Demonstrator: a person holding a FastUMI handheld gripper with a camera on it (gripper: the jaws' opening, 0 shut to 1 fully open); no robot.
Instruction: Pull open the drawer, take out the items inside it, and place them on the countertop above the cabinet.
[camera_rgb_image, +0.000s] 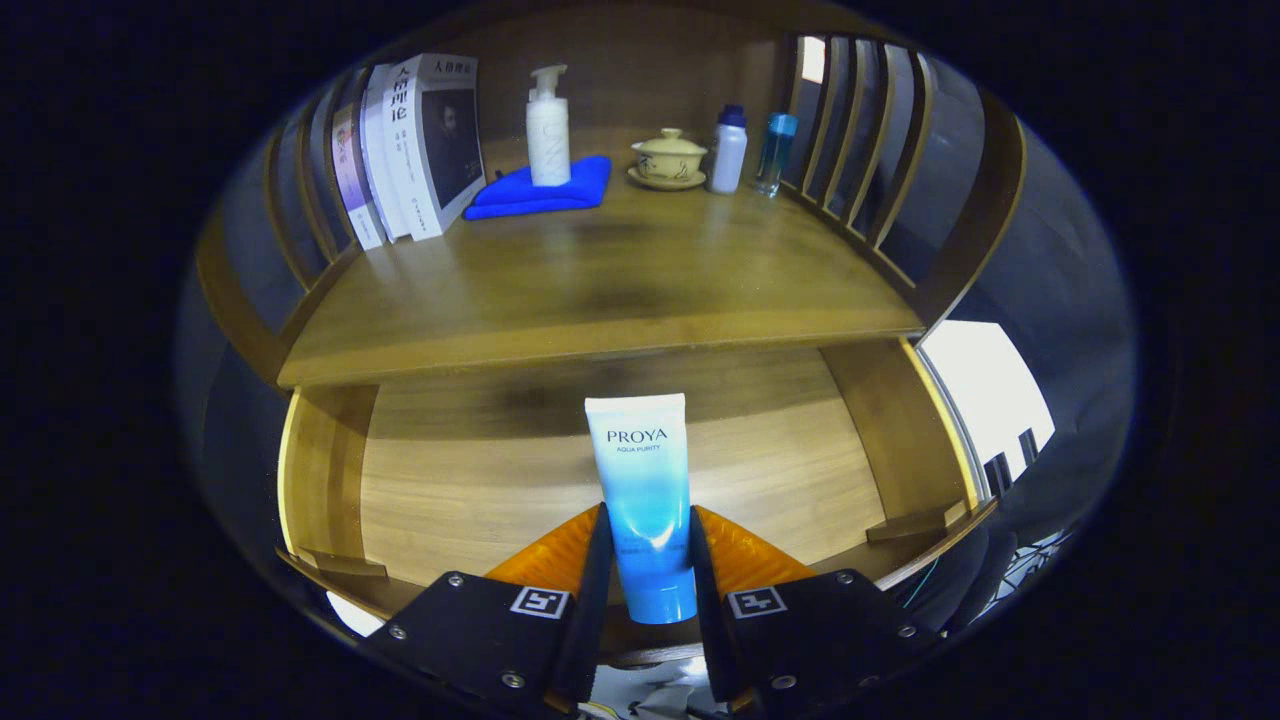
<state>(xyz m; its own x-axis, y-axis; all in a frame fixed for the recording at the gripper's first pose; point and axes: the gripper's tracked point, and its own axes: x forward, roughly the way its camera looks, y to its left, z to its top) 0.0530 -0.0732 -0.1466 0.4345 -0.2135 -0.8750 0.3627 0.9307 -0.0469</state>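
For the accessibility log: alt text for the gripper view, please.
The hand-held gripper is shut on a blue-and-white tube, held above the open wooden drawer. Beyond, the countertop holds books, a pump bottle on a blue cloth, and a lidded cup.

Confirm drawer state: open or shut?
Open: the drawer is pulled out below the countertop, its wooden floor exposed; the gripper is shut on the tube.

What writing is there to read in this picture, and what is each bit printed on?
"PROYA": on the tube, clamped between both fingers of the hand-held gripper over the open drawer.
"AQUA PURITY": same tube, under the brand.
"人格理论": cover of the front book on the countertop.
Smaller print on the books and the pump bottle: too small to read.
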